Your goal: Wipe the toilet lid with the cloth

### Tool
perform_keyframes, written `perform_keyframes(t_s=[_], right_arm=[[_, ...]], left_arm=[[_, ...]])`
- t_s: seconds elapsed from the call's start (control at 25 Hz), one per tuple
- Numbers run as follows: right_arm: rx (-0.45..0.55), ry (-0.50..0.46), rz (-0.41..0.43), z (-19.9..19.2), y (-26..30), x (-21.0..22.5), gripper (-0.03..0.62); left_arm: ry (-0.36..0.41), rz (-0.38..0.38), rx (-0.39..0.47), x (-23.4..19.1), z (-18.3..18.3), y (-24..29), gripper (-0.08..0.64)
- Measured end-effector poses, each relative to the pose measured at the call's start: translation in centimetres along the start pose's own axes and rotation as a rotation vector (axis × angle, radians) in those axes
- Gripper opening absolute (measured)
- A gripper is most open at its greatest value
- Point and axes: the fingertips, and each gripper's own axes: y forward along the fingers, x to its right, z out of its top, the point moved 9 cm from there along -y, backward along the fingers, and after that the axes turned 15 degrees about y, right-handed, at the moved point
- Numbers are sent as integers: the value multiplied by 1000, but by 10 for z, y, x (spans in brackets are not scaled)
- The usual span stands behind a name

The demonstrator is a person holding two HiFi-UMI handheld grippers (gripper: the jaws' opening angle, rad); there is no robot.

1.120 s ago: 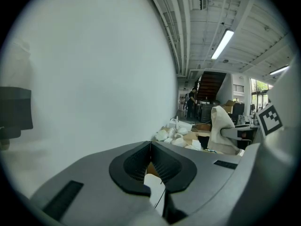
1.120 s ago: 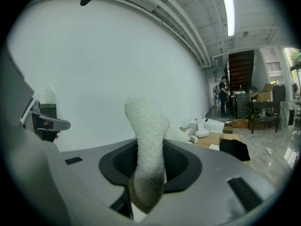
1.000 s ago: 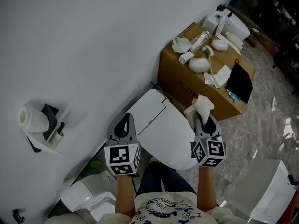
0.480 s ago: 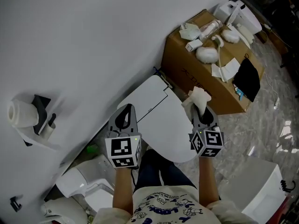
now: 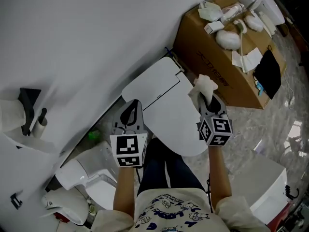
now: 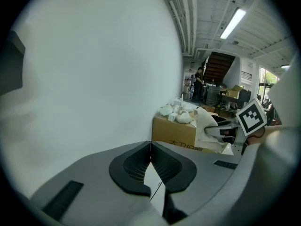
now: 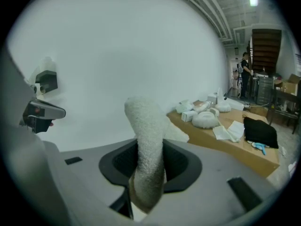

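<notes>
One white lid [image 5: 161, 100] fills the middle of the head view and seems to be shut down over the bowl, its hinge end toward the wall [image 5: 87, 42] at 11 o'clock. The cloth [image 5: 204, 87], pale and fuzzy, stands at the lid's 3 o'clock edge. It is pinched by its lower end in the right gripper [image 5: 208, 102], whose jaws are closed narrowly on it, so a loose tuft sticks up past the tips. That grip leaves free fabric ahead of the jaws, which I judge suits pressing it flat on the lid. Whether the cloth touches the lid yet cannot be told; it looks raised, so the wiping seems not to have begun.

At the lid's 8 o'clock edge the left gripper [image 5: 132, 111] hovers with its jaws together at the tips and nothing between them. It is likely held aside to leave the surface free. A cardboard box [image 5: 217, 57] sits at 1 o'clock, near the lid, with white odds and ends on top. A roll holder [image 5: 26, 115] is on the wall at 9 o'clock, well apart.
</notes>
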Motion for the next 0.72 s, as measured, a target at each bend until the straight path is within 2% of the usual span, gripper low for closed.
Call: perform_keyframes(t_s=[0.44,0.72], right_arm=[[-110,-37,10,-53,73,20,123],[-156,-51,22,-84,110,28,123]], left_arm=[[-27,-43,-119,19,-78,39,5],[-40,-60,-160,31,-115,59,5]])
